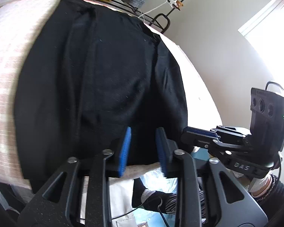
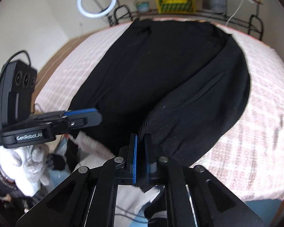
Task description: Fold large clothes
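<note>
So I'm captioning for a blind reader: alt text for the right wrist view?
The right gripper pinches a fold of black garment spread on a pink striped bed. The left gripper hovers at the left; a ring light stands behind.

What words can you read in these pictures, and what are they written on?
"GenRobot.AI": on the side of the left gripper.
"DAS": on the body of the right gripper.
Yellow crate: has printing, too blurred to read.
</note>
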`<action>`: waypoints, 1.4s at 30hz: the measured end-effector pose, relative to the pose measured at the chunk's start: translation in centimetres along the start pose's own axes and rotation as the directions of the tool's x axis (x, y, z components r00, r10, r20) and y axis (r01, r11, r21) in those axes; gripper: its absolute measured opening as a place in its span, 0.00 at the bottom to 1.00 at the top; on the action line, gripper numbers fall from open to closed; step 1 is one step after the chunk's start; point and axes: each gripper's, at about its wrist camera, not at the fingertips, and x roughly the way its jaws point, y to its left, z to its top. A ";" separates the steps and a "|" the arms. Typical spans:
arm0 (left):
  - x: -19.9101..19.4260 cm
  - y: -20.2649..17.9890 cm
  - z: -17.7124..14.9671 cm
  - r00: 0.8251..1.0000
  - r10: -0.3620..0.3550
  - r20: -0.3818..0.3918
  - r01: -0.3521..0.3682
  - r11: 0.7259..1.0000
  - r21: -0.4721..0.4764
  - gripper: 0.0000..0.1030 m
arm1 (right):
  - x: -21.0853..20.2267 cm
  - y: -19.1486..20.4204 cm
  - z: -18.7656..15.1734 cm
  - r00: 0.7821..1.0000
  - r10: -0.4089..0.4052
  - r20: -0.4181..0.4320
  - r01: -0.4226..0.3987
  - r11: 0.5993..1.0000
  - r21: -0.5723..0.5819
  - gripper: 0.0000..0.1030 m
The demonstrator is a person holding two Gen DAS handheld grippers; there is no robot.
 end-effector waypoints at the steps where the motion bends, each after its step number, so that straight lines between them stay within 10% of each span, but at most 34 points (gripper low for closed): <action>1: 0.4 -0.2 -0.1 1.000 -0.010 -0.007 0.010 1.000 0.000 0.37 | -0.4 0.2 -0.3 1.000 0.011 -0.007 -0.011 1.000 -0.004 0.08; 12: 6.5 -3.4 -0.7 0.993 0.076 -0.095 -0.064 0.990 0.124 0.37 | -5.2 -5.9 4.2 0.993 -0.053 0.107 0.045 0.996 0.078 0.23; 16: 7.0 -3.3 -0.4 0.995 0.052 -0.080 -0.041 0.990 0.135 0.02 | -5.5 -11.0 7.7 0.982 -0.109 0.152 0.084 0.983 0.163 0.23; 29: 6.7 -4.0 0.0 0.985 -0.138 -0.107 0.143 0.988 0.049 0.00 | 3.0 -23.6 21.6 0.965 -0.202 0.165 0.132 0.924 0.359 0.29; 42: 7.0 -3.7 0.2 0.981 -0.157 -0.113 0.163 0.985 0.049 0.00 | 10.8 -29.8 27.1 0.968 -0.240 0.067 0.189 0.882 0.433 0.26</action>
